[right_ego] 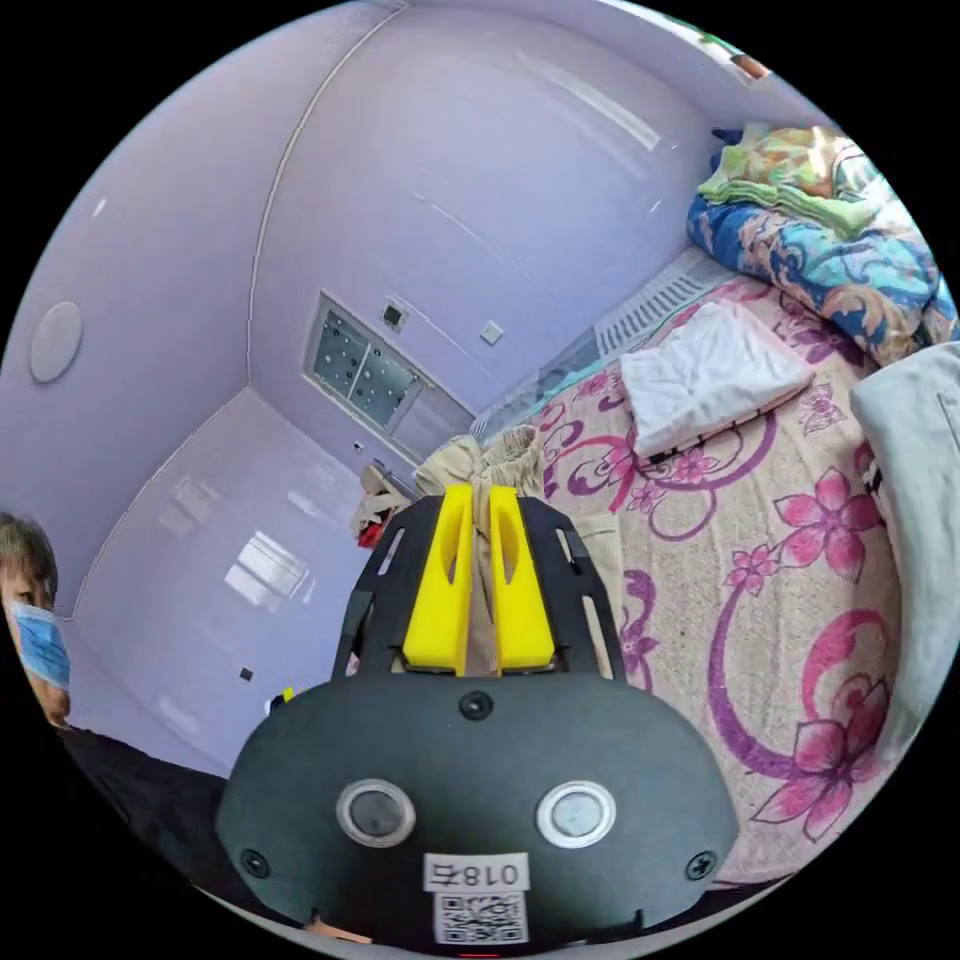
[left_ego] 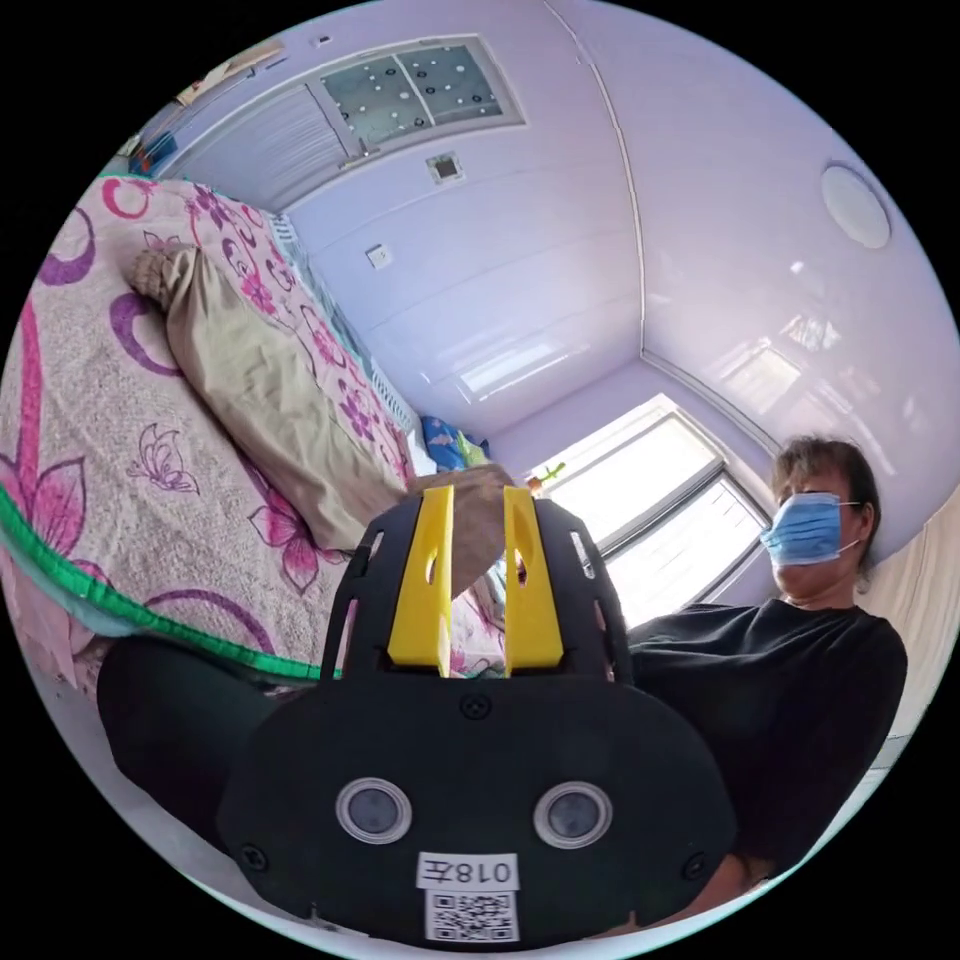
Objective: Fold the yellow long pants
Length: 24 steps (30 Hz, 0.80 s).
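The yellow-beige long pants [left_ego: 265,385] lie stretched along the flowered bedspread [left_ego: 90,440] in the left gripper view, with a gathered end far off at the upper left. Their near end rises off the bed into my left gripper [left_ego: 478,492], whose yellow jaws are shut on the cloth. In the right gripper view, a gathered elastic end of the pants [right_ego: 505,450] sticks up beyond my right gripper [right_ego: 480,492], with cloth pinched between its two nearly closed jaws. The remaining length is hidden behind that gripper's body.
A folded white cloth [right_ego: 705,380] lies on the bedspread [right_ego: 800,620], with a blue patterned quilt pile [right_ego: 830,250] behind it and a grey garment [right_ego: 915,480] at the right edge. A person in a black top [left_ego: 790,690] stands by the bed near the window [left_ego: 660,510].
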### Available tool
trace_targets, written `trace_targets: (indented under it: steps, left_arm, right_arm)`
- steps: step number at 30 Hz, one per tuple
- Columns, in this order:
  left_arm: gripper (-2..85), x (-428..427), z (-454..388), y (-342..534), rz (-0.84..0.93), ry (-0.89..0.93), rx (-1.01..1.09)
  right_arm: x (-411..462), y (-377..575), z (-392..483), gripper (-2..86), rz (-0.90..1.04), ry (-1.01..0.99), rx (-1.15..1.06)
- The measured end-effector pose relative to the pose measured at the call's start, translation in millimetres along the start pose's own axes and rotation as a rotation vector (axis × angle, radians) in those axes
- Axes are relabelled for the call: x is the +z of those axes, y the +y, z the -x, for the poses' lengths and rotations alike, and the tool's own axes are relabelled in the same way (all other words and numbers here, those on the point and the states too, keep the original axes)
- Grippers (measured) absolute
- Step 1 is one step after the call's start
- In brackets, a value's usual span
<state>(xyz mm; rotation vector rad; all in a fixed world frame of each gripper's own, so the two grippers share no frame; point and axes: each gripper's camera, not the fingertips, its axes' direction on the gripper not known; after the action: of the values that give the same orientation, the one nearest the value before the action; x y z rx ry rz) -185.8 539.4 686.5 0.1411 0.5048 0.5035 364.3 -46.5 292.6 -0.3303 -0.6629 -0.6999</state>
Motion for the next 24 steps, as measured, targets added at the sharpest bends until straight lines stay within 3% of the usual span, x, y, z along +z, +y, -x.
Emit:
trace_targets:
  steps: [4,6,9,13,18,21,24]
  left_arm:
    - [10.0,60,17,-6,0.107,-0.119,-0.060]
    - [10.9,103,33,-9,0.172,-0.212,-0.106]
    - [11.3,149,44,-11,0.234,-0.287,-0.160]
    - [11.2,175,28,-16,0.231,-0.312,-0.151]
    - [11.2,163,-18,-44,0.198,-0.479,-0.023]
    - [11.1,166,-35,-75,0.220,-0.602,0.073]
    - [10.9,194,-39,-119,0.294,-0.706,0.175]
  right_arm:
    - [-125,8,-56,2.5,-0.217,0.202,0.062]
    - [-148,23,-96,2.7,-0.194,0.350,0.173]
    - [-154,50,-149,3.2,-0.086,0.374,0.329]
    - [-162,53,-137,5.8,-0.114,0.321,0.286]
    - [-186,57,-96,8.2,-0.136,0.410,0.198]
    - [-193,55,-50,7.8,-0.196,0.582,0.040]
    - [-152,24,-9,8.1,-0.063,0.660,-0.223]
